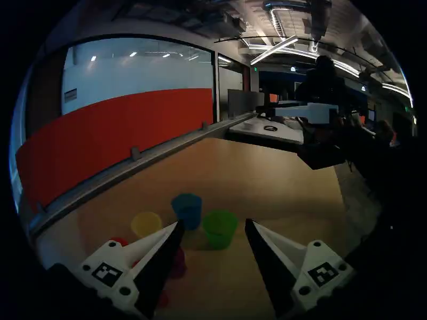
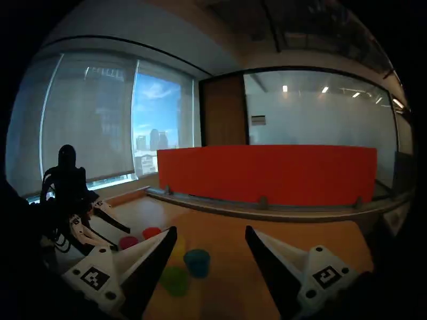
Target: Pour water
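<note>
Several small plastic cups stand grouped on a wooden table [image 1: 256, 176]. In the left gripper view a green cup [image 1: 219, 228] and a blue cup [image 1: 187, 209] sit just beyond my open left gripper [image 1: 213, 224]. A yellow cup [image 1: 146, 224] and a red cup [image 1: 118, 241] stand to the left, and a magenta cup [image 1: 179, 261] is half hidden behind the left finger. In the right gripper view my right gripper [image 2: 211, 232] is open and holds nothing. Beyond it stand the blue cup [image 2: 197, 262], green cup [image 2: 175, 280], yellow cup [image 2: 180, 246], red cup [image 2: 151, 232] and magenta cup [image 2: 128, 242].
A red partition panel [image 1: 123, 133] with a metal rail runs along the table's far edge. The right gripper [image 1: 312, 114] hovers over the table's far end. The left gripper [image 2: 91, 218] hangs left of the cups. Windows [image 2: 155, 128] lie behind.
</note>
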Action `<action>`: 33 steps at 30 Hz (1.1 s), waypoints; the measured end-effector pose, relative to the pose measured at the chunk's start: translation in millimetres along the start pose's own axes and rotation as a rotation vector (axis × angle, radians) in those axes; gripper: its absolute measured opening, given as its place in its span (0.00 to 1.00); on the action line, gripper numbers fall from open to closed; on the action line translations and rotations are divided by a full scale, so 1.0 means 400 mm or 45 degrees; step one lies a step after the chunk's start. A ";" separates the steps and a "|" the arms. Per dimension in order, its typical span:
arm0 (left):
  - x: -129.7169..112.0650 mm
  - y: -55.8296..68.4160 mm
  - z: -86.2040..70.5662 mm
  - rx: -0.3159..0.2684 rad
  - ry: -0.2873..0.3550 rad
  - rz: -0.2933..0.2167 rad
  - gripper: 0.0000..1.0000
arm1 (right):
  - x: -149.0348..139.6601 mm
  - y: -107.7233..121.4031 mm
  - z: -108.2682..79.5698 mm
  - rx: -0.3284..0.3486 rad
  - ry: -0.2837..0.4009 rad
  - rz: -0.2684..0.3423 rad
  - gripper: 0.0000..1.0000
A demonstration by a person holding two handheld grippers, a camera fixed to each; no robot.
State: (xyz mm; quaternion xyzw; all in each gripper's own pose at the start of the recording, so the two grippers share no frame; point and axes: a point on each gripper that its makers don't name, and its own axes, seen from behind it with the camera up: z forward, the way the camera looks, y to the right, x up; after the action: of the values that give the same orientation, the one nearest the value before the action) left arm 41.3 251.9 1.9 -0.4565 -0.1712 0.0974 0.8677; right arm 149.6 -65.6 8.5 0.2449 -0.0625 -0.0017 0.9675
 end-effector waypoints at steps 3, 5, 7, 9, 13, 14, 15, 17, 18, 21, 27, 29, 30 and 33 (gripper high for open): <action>-0.017 0.002 0.018 0.001 -0.028 0.007 0.84 | -0.005 0.005 0.002 -0.001 -0.003 0.002 0.99; -0.032 0.001 0.030 0.004 -0.053 0.014 0.84 | -0.006 0.007 0.003 -0.002 -0.005 0.001 0.99; -0.045 0.000 0.040 0.006 -0.079 0.024 0.84 | -0.007 0.009 0.004 -0.004 -0.005 -0.001 0.99; -0.058 0.000 0.051 0.006 -0.105 0.032 0.84 | -0.009 0.011 0.006 -0.006 -0.005 -0.002 0.99; -0.080 0.001 0.073 -0.003 -0.149 0.036 0.84 | -0.014 0.013 0.008 -0.004 -0.006 -0.002 0.99; -0.085 0.001 0.079 -0.005 -0.158 0.035 0.84 | -0.016 0.013 0.009 -0.003 -0.006 -0.002 0.99; -0.089 0.000 0.084 -0.005 -0.167 0.034 0.84 | -0.018 0.014 0.010 -0.003 -0.007 -0.003 0.99; -0.098 -0.002 0.094 -0.003 -0.185 0.034 0.84 | -0.024 0.016 0.012 -0.004 -0.009 -0.005 0.99; -0.103 -0.004 0.099 -0.001 -0.195 0.035 0.84 | -0.026 0.018 0.012 -0.004 -0.010 -0.005 0.99; -0.118 -0.008 0.114 0.006 -0.225 0.040 0.84 | -0.031 0.023 0.012 -0.006 -0.013 -0.004 0.99; -0.144 -0.007 0.143 0.013 -0.276 0.067 0.84 | -0.031 0.032 0.009 -0.013 -0.012 0.000 0.99; -0.153 -0.001 0.154 0.009 -0.292 0.073 0.84 | -0.031 0.035 0.008 -0.015 -0.010 0.000 0.99; -0.156 0.003 0.159 0.005 -0.297 0.072 0.84 | -0.031 0.035 0.008 -0.015 -0.011 0.001 0.99; -0.167 0.012 0.173 -0.005 -0.315 0.068 0.84 | -0.030 0.037 0.008 -0.016 -0.012 0.001 0.99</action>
State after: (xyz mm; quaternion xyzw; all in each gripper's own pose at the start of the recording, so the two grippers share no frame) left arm -46.9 285.4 20.2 -0.4469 -0.2649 0.1758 0.8361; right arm 136.8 -53.7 16.7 0.2388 -0.0673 -0.0029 0.9687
